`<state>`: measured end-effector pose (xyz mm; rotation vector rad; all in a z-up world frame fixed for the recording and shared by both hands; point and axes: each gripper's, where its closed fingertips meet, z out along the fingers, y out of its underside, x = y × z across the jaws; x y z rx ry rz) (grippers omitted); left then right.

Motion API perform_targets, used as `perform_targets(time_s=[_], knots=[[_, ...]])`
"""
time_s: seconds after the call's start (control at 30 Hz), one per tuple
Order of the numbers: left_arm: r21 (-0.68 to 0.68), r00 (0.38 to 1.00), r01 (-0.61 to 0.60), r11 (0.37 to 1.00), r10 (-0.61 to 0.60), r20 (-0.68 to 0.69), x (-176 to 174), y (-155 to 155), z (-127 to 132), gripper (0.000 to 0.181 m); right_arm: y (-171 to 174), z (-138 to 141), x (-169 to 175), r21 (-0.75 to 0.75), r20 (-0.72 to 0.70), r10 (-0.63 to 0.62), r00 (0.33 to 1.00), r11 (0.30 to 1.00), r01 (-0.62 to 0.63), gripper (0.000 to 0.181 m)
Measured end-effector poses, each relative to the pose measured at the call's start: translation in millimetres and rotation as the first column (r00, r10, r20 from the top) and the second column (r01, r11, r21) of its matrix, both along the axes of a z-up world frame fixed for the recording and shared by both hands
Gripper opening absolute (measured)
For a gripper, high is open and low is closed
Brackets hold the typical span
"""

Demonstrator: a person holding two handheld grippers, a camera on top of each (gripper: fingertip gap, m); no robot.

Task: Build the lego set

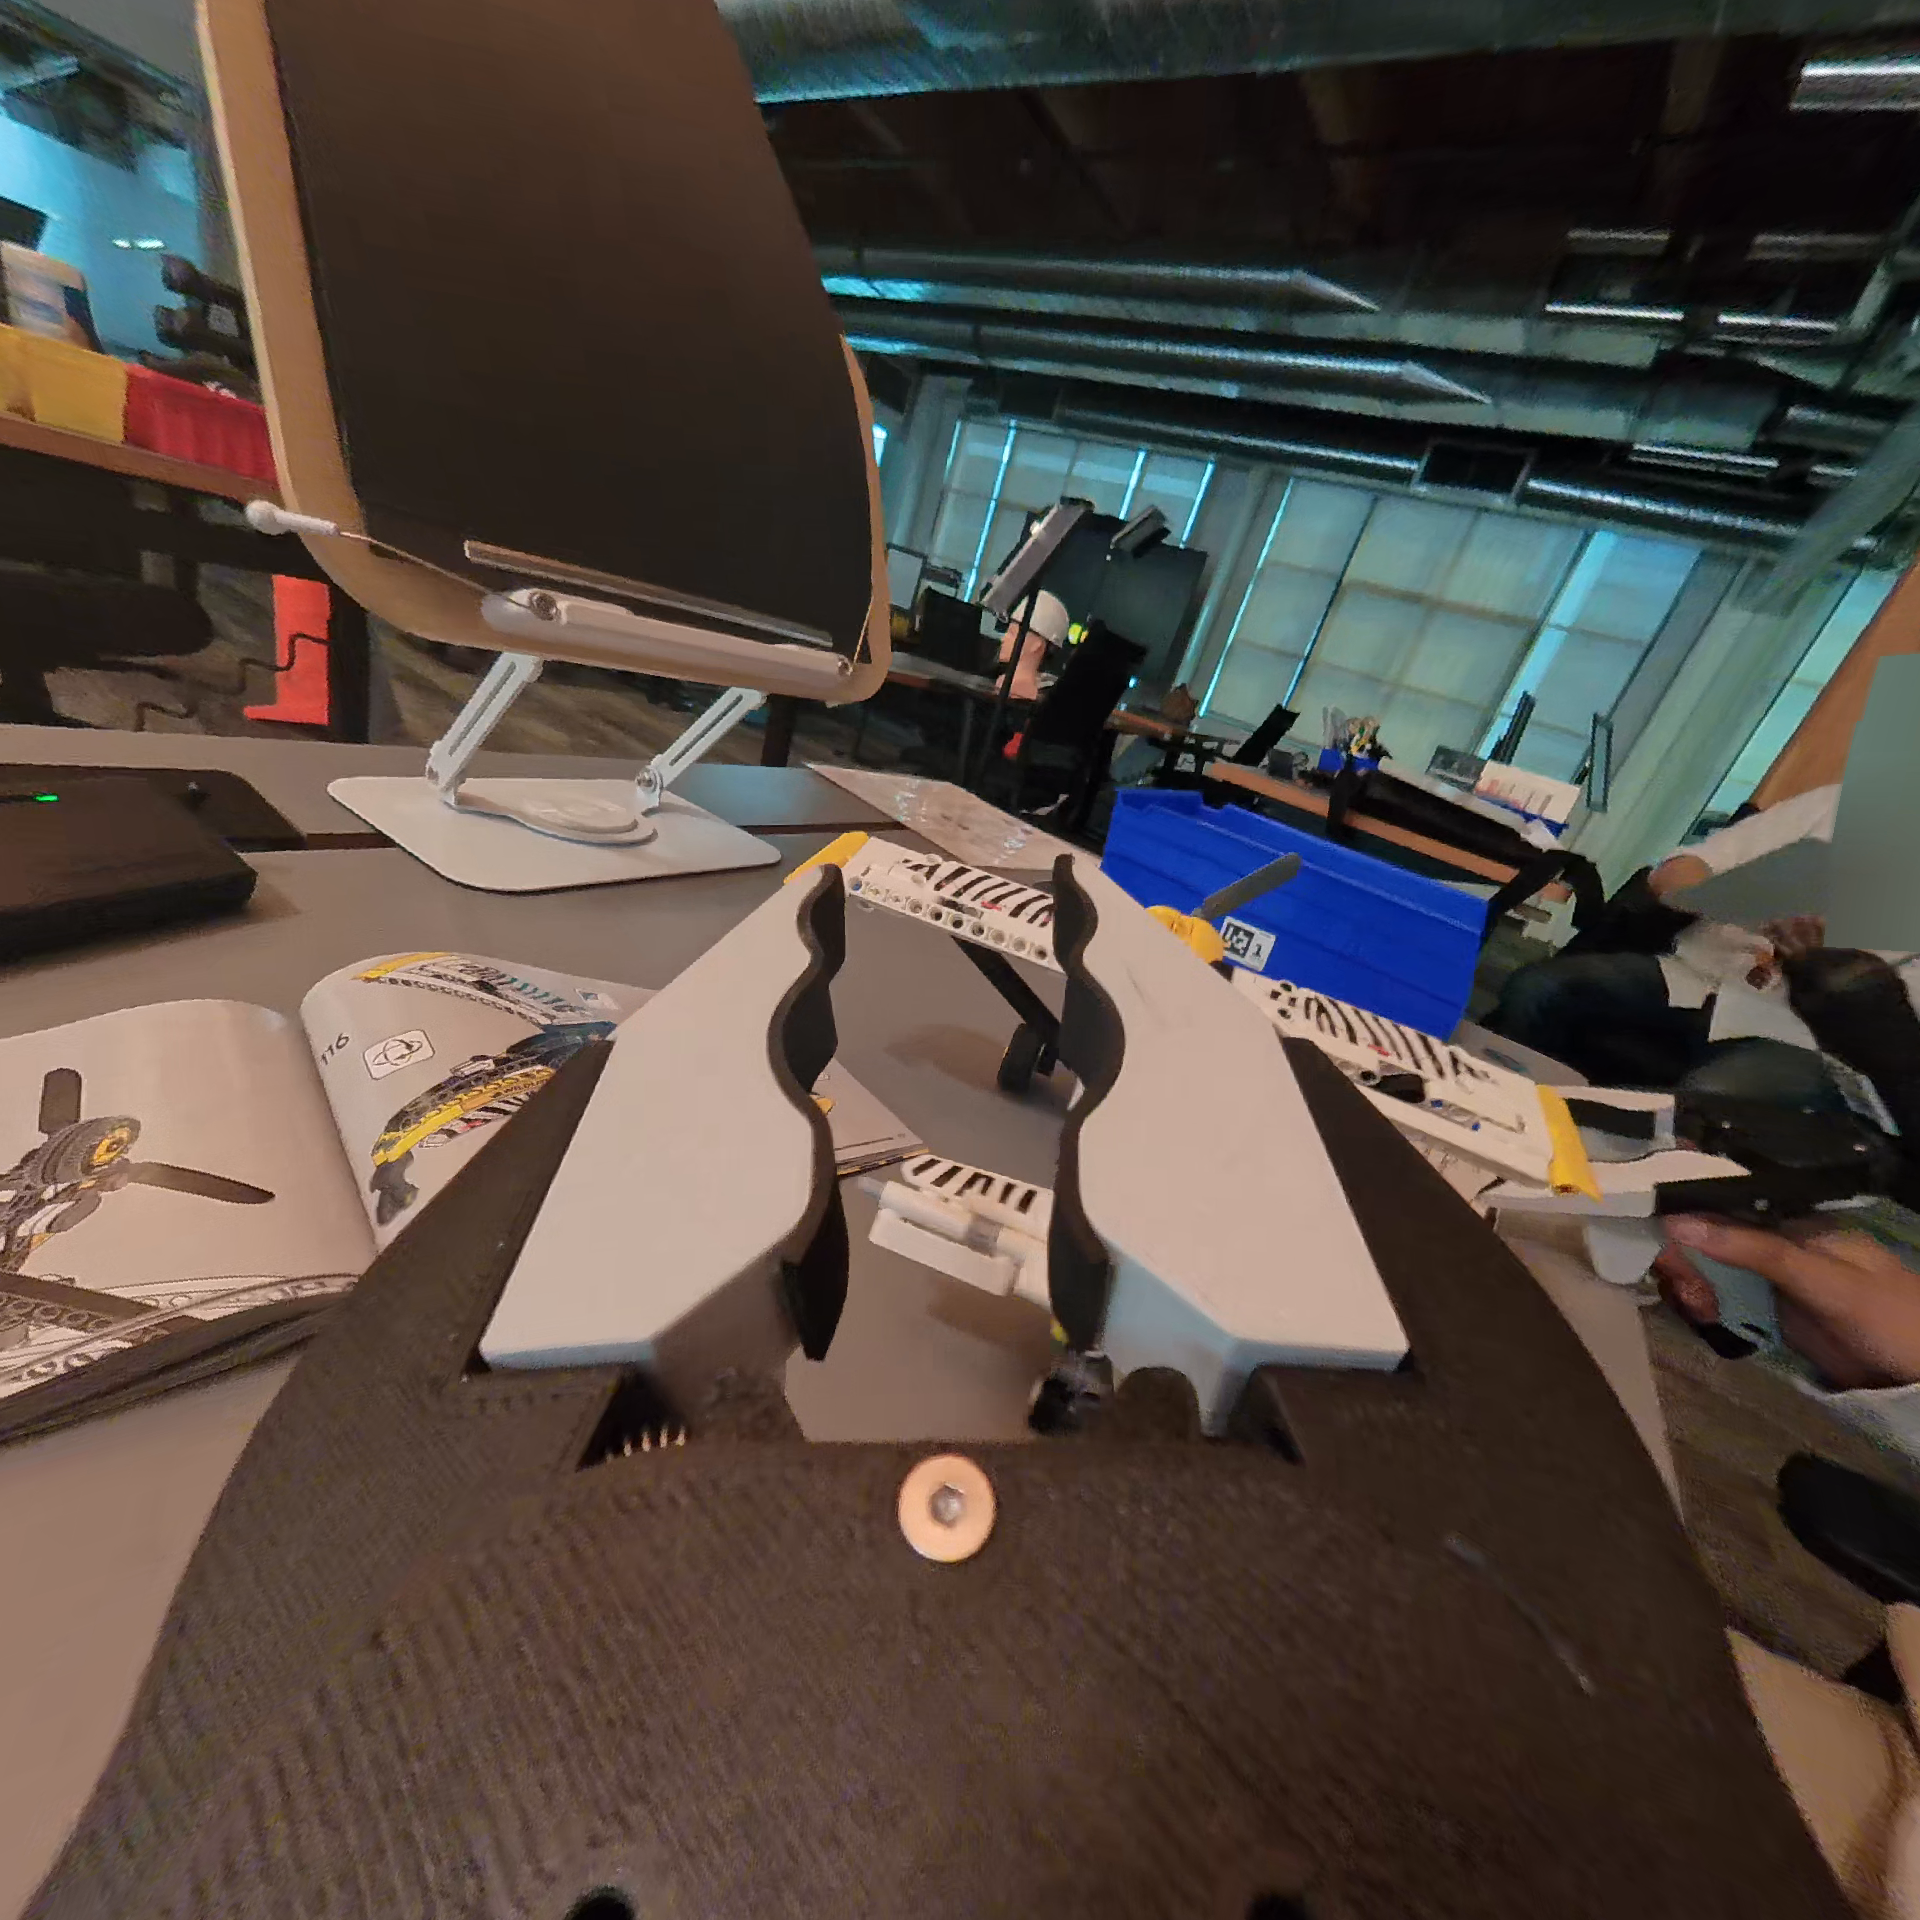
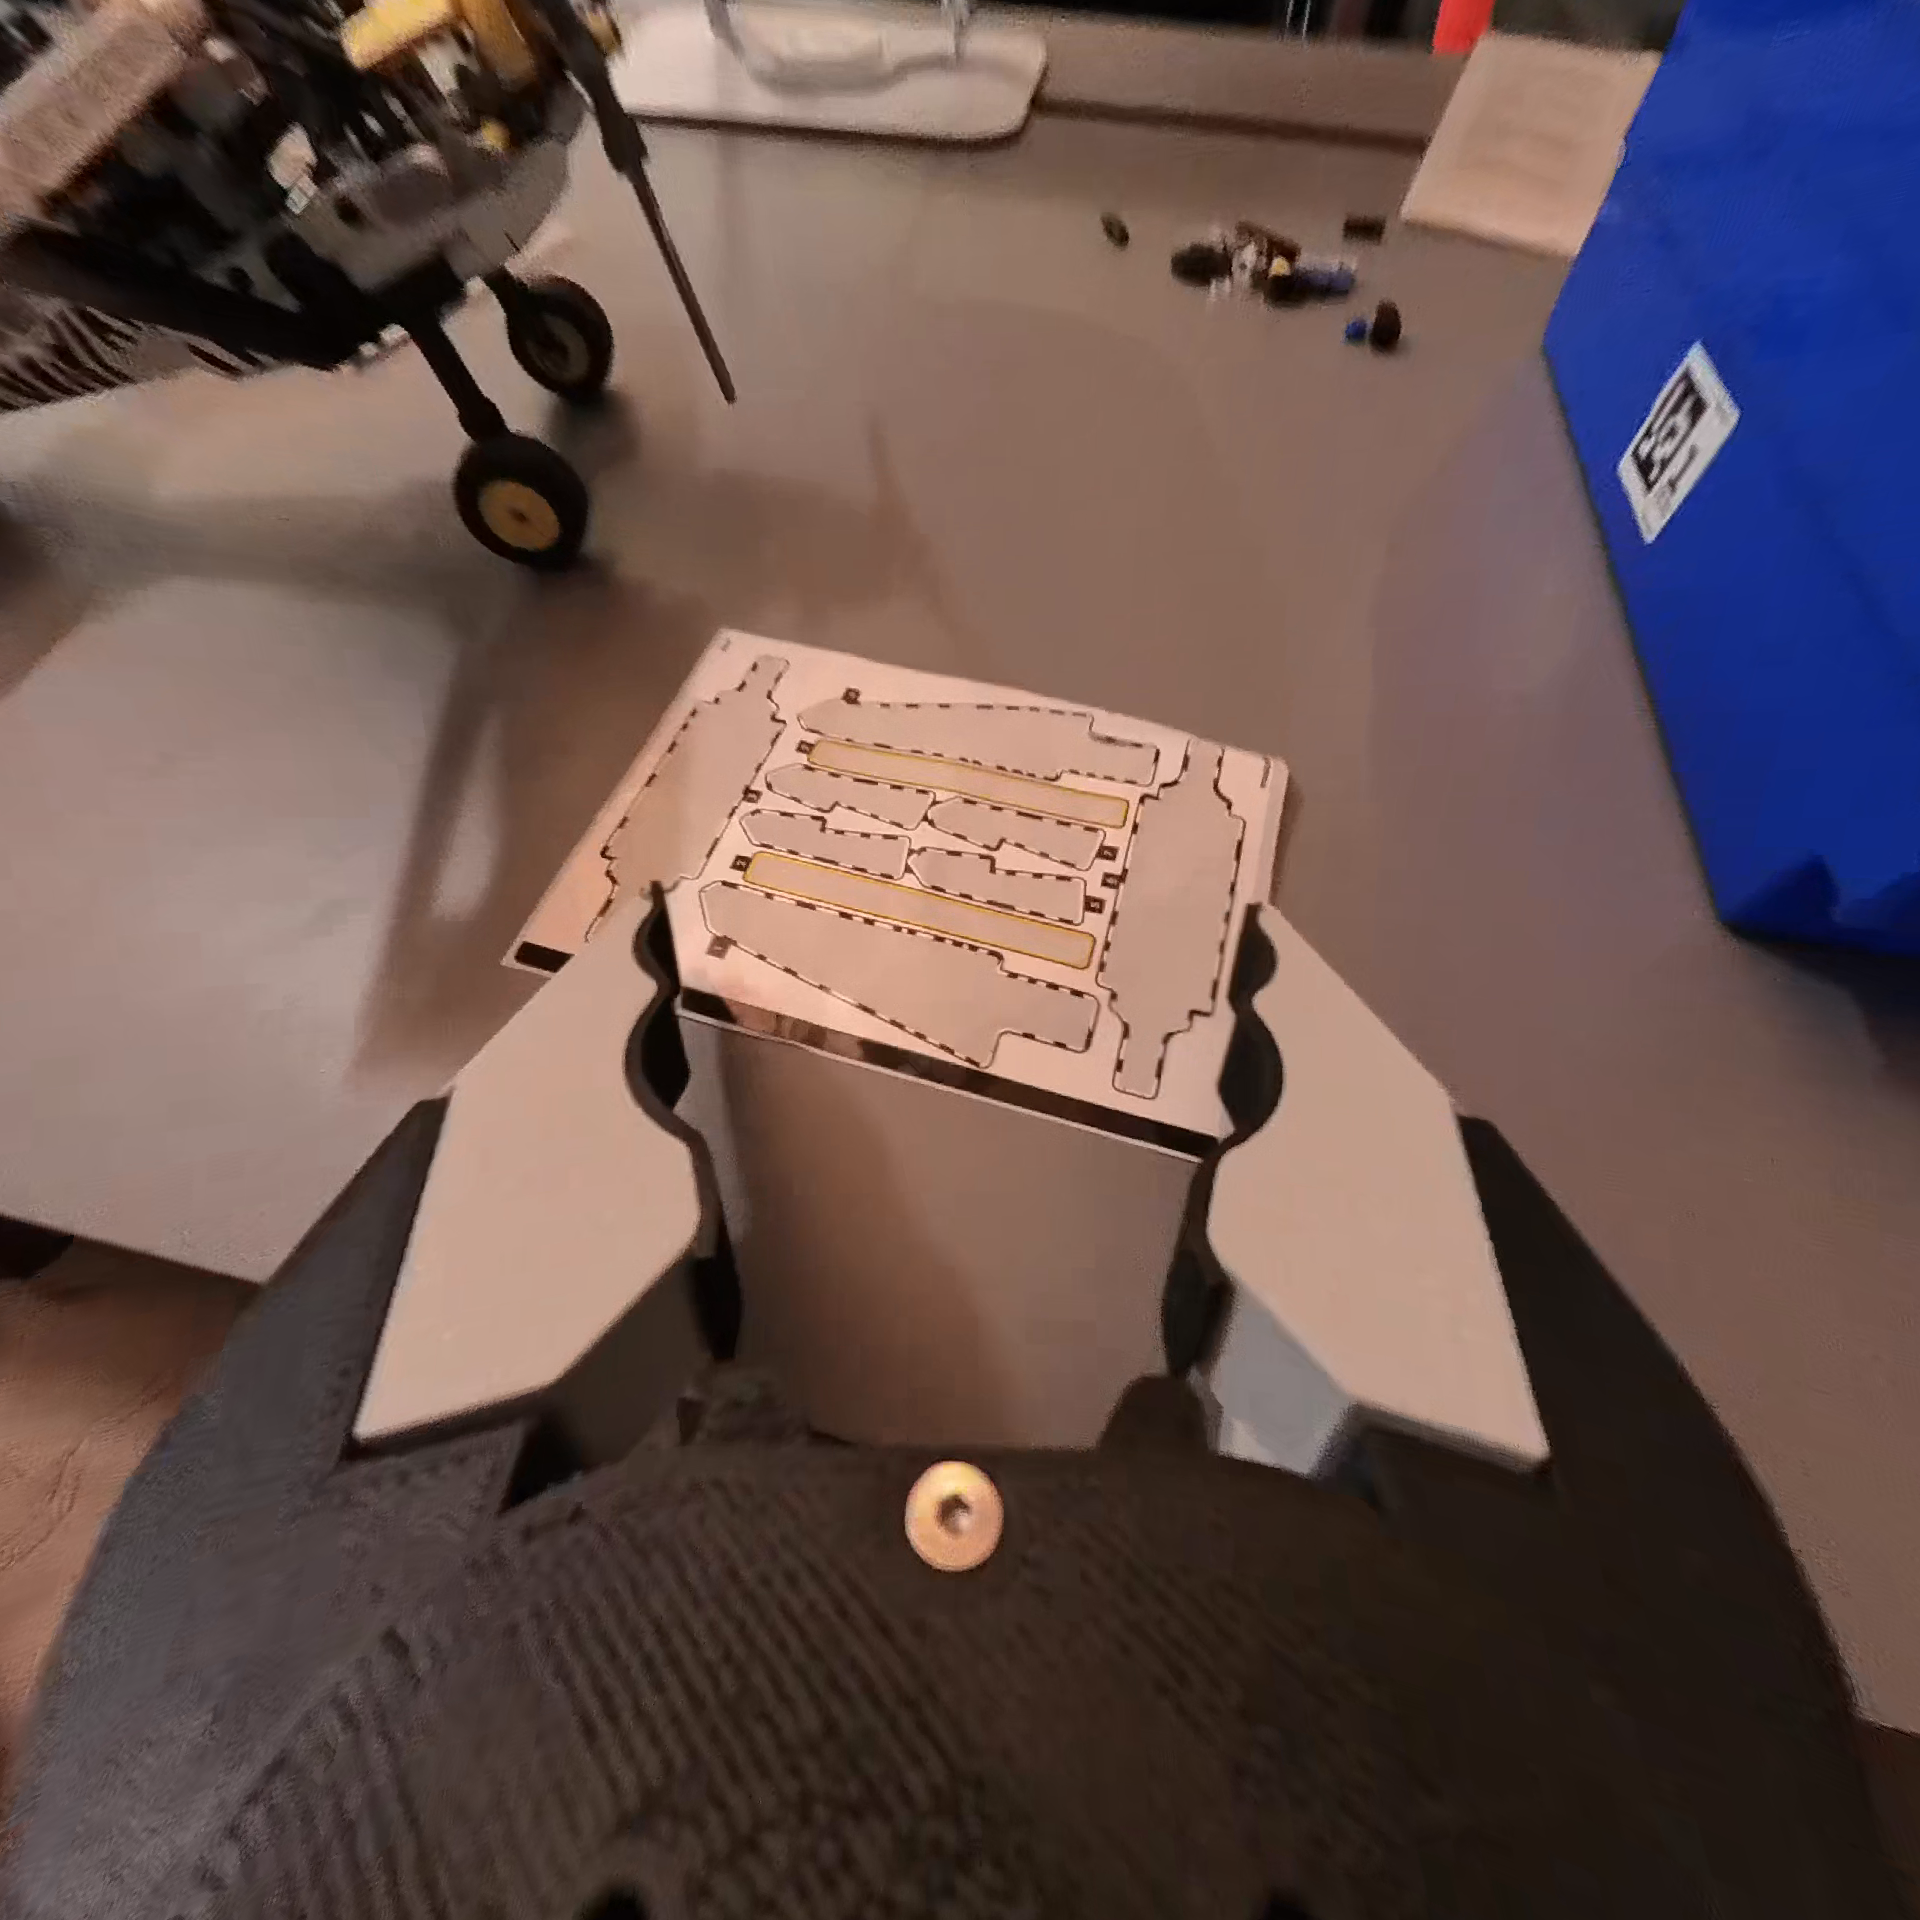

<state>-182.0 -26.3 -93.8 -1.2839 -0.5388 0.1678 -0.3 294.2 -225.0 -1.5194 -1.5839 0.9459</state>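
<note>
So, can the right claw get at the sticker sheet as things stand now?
Probably yes. The right claw is open, and the sticker sheet lies flat on the table just ahead of its tips, with nothing between.

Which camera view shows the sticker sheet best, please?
The right wrist view shows it best: the sticker sheet lies flat on the grey table, right ahead of the open right tool, with its outlined shapes clear. In the left wrist view I cannot find this sheet with certainty.
</note>
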Motion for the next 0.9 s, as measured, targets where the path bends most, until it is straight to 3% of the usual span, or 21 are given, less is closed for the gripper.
perform_targets(time_s=[0.13,0.27,0.3,0.37,0.43,0.47,0.63,0.7,0.77,0.9], knots=[[0.100,0.998,0.041,0.994,-0.046,0.043,51,19,40,0.038,3,-15,-2,0.002,0.183,-0.019,0.983,1.000,0.019,0.113],[0.044,0.985,0.154,0.987,-0.150,-0.084,123,59,78,0.034,1,-17,-4,-0.003,0.209,-0.004,0.978,1.000,0.005,0.112],[0.018,0.977,0.183,0.983,-0.179,-0.117,138,68,83,0.033,-3,-16,-3,-0.006,0.207,0.018,0.978,1.000,-0.017,0.103],[-0.019,0.950,0.260,0.965,-0.259,-0.172,170,84,87,0.032,-19,-12,0,-0.009,0.191,0.093,0.977,0.996,-0.093,0.051],[-0.052,0.923,0.334,0.941,-0.338,-0.184,197,98,81,0.030,-39,-11,6,-0.025,0.194,0.179,0.965,0.984,-0.177,0.017],[-0.074,0.910,0.370,0.926,-0.378,-0.174,209,105,73,0.030,-48,-11,9,-0.041,0.187,0.224,0.957,0.975,-0.220,0.009],[-0.185,0.858,0.509,0.841,-0.512,0.034,247,126,-5,0.032,-85,16,16,-0.142,-0.039,0.421,0.906,0.895,-0.422,0.009],[-0.151,0.830,0.557,0.817,-0.538,0.151,255,130,-27,0.036,-98,42,22,-0.222,-0.166,0.485,0.859,0.830,-0.512,0.008],[-0.107,0.812,0.566,0.817,-0.530,0.245,254,133,-41,0.043,-115,66,35,-0.331,-0.283,0.556,0.781,0.708,-0.624,0.006],[-0.038,0.768,0.590,0.806,-0.546,0.336,253,138,-47,0.056,-149,99,78,-0.484,-0.454,0.694,0.559,0.335,-0.809,0.006]])
